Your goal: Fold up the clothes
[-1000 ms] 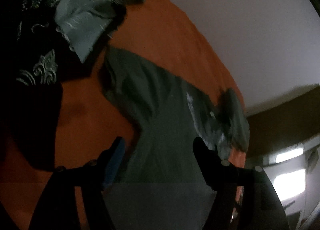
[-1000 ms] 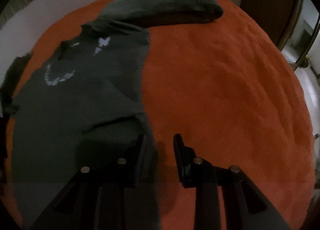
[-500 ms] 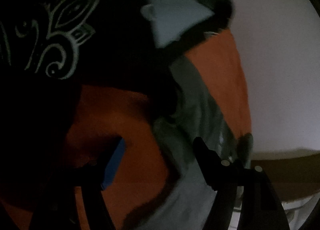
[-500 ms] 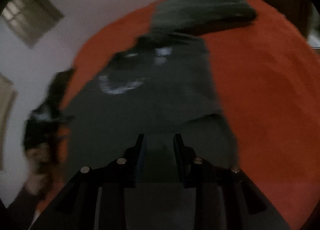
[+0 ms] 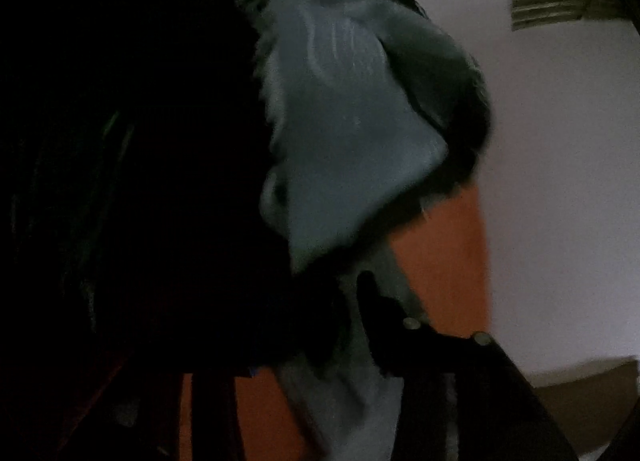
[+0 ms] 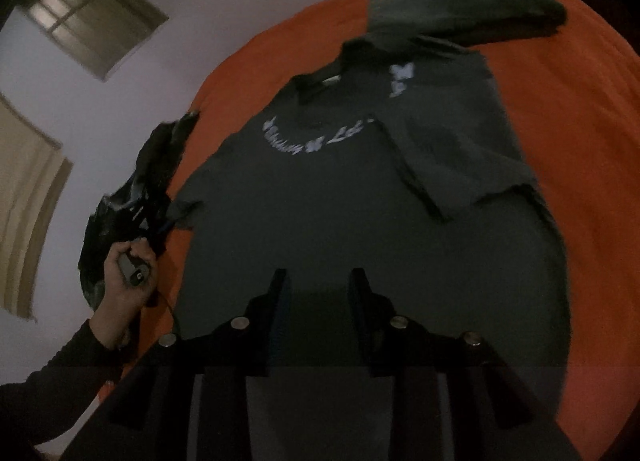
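Looks barely started: dark tee [image 6: 360,221] spread ahead of the narrowly parted, empty right gripper [image 6: 318,293], one sleeve folded in, left gripper [image 6: 168,221] closing on the other sleeve.

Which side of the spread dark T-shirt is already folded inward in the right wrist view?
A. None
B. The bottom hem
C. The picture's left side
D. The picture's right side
D: on the T-shirt, the right sleeve and side panel lie doubled over the chest; the left side lies flat on the orange bed cover.
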`<act>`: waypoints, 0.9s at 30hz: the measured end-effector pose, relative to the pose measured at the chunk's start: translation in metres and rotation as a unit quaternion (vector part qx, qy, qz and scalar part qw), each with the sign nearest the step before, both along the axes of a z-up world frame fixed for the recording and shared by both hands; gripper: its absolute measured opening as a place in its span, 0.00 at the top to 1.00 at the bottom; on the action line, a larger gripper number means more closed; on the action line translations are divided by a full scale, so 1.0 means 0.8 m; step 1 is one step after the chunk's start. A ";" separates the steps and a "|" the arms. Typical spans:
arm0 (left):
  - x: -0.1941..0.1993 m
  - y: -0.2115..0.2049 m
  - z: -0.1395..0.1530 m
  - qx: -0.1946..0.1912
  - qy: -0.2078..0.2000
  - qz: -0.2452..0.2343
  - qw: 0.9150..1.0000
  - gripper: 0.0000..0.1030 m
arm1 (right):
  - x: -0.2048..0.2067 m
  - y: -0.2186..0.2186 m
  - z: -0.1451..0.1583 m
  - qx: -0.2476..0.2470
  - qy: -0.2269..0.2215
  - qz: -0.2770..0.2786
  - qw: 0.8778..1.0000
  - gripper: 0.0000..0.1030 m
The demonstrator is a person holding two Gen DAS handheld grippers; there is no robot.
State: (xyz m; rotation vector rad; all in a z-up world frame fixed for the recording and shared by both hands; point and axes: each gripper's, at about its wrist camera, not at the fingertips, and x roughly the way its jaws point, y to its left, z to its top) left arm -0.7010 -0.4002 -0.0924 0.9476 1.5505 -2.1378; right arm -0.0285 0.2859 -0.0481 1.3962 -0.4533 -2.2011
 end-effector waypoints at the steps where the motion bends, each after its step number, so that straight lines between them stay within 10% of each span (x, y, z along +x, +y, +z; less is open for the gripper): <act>1: -0.007 -0.003 -0.001 -0.008 -0.007 0.004 1.000 0.53 | 0.001 0.004 -0.003 0.001 -0.004 -0.003 1.000 0.72; 6: -0.027 -0.004 0.010 -0.038 0.013 0.009 0.999 0.55 | 0.011 0.024 -0.012 0.000 -0.027 -0.026 0.999 0.71; 12: -0.067 0.044 0.035 -0.135 -0.025 -0.077 0.988 0.94 | 0.016 0.046 -0.016 0.002 -0.041 -0.056 0.998 0.71; 18: -0.069 0.112 0.072 -0.212 -0.033 -0.104 0.971 0.95 | 0.017 0.061 -0.009 0.008 -0.035 -0.077 0.996 0.71; 24: -0.065 0.061 0.043 -0.085 -0.087 -0.141 0.983 0.89 | 0.016 0.065 -0.011 0.004 -0.045 -0.077 0.996 0.71; 27: -0.033 0.013 0.030 -0.032 -0.053 -0.111 0.992 0.57 | 0.019 0.060 -0.016 0.014 -0.048 -0.059 0.997 0.71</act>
